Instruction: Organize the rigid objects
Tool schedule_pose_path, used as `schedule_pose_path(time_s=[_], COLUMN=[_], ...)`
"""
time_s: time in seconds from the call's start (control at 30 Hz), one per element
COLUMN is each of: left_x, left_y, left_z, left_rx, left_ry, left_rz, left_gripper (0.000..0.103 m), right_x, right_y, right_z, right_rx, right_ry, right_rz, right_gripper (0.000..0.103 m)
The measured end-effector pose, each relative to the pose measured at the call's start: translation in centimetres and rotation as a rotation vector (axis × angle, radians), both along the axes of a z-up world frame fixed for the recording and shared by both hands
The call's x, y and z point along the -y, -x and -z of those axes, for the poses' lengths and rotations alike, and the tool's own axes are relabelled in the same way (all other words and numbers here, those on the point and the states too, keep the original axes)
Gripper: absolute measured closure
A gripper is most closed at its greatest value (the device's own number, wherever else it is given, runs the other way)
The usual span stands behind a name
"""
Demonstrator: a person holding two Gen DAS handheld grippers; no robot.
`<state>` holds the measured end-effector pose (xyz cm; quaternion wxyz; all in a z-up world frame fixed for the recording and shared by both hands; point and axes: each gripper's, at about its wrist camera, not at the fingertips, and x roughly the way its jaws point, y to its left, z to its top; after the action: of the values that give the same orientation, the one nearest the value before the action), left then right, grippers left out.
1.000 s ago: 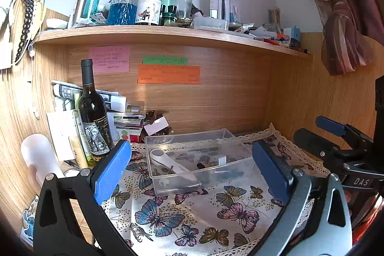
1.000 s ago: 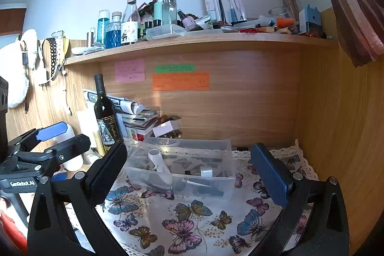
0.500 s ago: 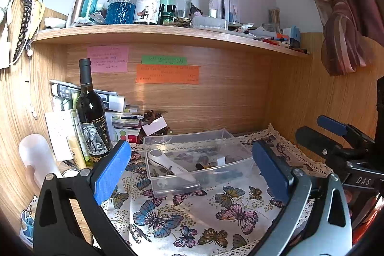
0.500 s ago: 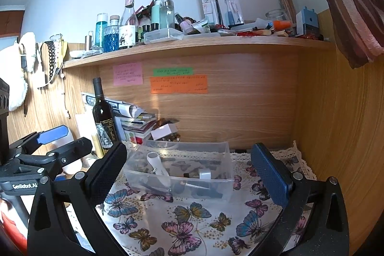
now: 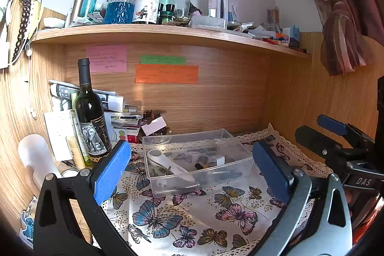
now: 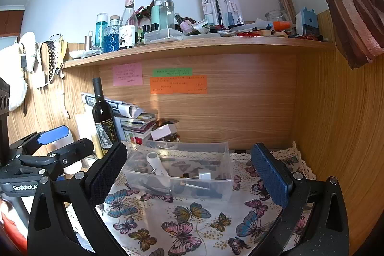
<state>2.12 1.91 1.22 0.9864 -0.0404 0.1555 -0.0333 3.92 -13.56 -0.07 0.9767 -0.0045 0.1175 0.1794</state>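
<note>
The left gripper (image 5: 192,169) hangs above the butterfly-print cloth (image 5: 182,215) with its blue-padded jaws spread wide and nothing between them, and the right gripper (image 6: 189,172) matches it: jaws fully apart, empty, aimed at the same spot. Straight ahead of both, resting on the cloth near the wooden back panel, sits one clear plastic bin (image 6: 216,186), and the task's rigid objects appear to lie inside it: one white handheld device (image 5: 168,163) laid at a slant along the left side, one small white block (image 6: 204,175) near the middle, and several dark slim items beneath and beside them (too jumbled behind the plastic to count surely). No loose item shows on the open cloth in front of the bin, so the gathering looks largely done; what may remain, as a judgement only, is tidying the bin's contents or shifting the bin itself. To the left of the bin stands one dark wine bottle (image 5: 90,116) in front of a stack of papers and boxes (image 5: 120,116). Three sticky notes are on the back panel: one pink (image 5: 106,58), one green (image 5: 163,60), one orange (image 5: 166,74). Above, one long shelf (image 5: 168,34) carries a crowd of bottles and jars, and one tied curtain (image 5: 336,16) hangs at the right.
</note>
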Motion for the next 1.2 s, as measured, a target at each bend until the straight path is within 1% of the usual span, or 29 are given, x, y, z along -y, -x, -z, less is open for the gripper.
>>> schedule_pose_path(time_s=[0.63,0.7,0.77,1.2], left_x=[0.33,0.17,-0.01,0.16], left_y=[0.07,0.02,-0.14,-0.46], left_z=[0.01,0.0,0.03,0.49], left_rx=[0.008,0.01,-0.002,-0.011], left_ry=[-0.003,0.005,0.018,0.005], left_rz=[0.009,-0.004,0.007,0.026], left_gripper=[0.0,0.0,0.0,0.0], right_x=[0.02,-0.02,0.02,-0.13], right_y=[0.0,0.01,-0.02,-0.27], right_z=[0.13,0.13,0.14,0.52], right_rx=[0.008,0.011,0.012,-0.013], right_ry=[0.015,0.019,0.019,0.015], right_rz=[-0.001,0.003,0.004,0.005], right_gripper=[0.0,0.0,0.0,0.0])
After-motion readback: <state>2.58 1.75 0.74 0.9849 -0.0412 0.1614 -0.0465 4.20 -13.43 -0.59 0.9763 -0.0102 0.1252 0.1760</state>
